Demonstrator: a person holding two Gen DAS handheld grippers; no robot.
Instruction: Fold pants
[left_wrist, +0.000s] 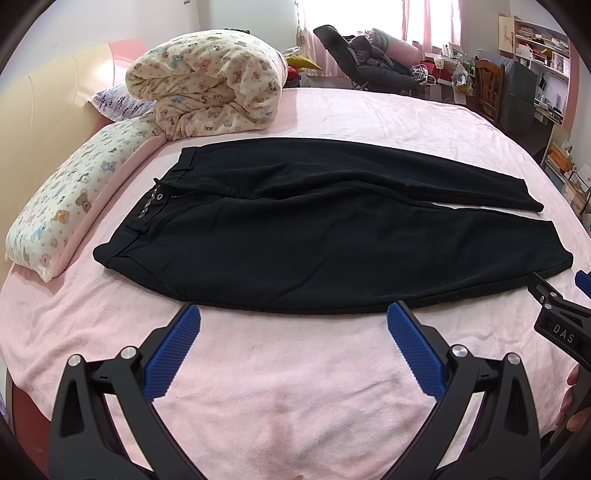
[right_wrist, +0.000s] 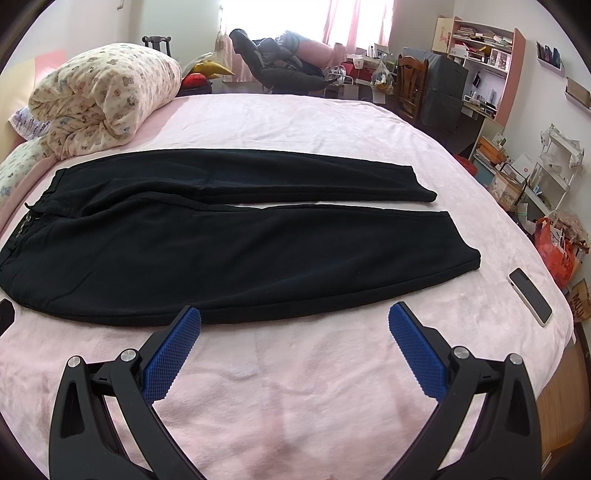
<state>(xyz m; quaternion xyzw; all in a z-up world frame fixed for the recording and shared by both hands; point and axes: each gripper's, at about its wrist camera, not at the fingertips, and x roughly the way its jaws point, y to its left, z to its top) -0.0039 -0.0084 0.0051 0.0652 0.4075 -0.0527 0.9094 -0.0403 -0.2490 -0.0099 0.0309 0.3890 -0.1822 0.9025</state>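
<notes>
**Black pants laid flat on the pink bed, both grippers spread wide above the near edge**

The bed (left_wrist: 332, 118) fills both views, covered by a pink fleece sheet. A rolled quilt (left_wrist: 207, 85) with a bear print sits at its head end, and a pillow (left_wrist: 70, 206) in the same print lies along the left side, just beside the waistband.

The pants (left_wrist: 295, 240) lie unfolded across the middle of the bed, waistband to the left and the 2 legs running to the right. The legs lie side by side with a narrow strip of pink sheet showing between them near the cuffs. The near leg's long edge runs just ahead of both sets of fingertips.

The left gripper (left_wrist: 293, 317) hovers over bare sheet just short of that edge, jaws spread wide with nothing between them. The right gripper (right_wrist: 294, 319) hangs the same way further toward the cuffs, also wide apart and empty. In the left wrist view, part of the right gripper shows at the right edge, with a hand (left_wrist: 570, 402) behind it.

A phone (right_wrist: 530, 295) lies face up on the sheet, well apart from the cuffs, near the bed's right edge.
</notes>
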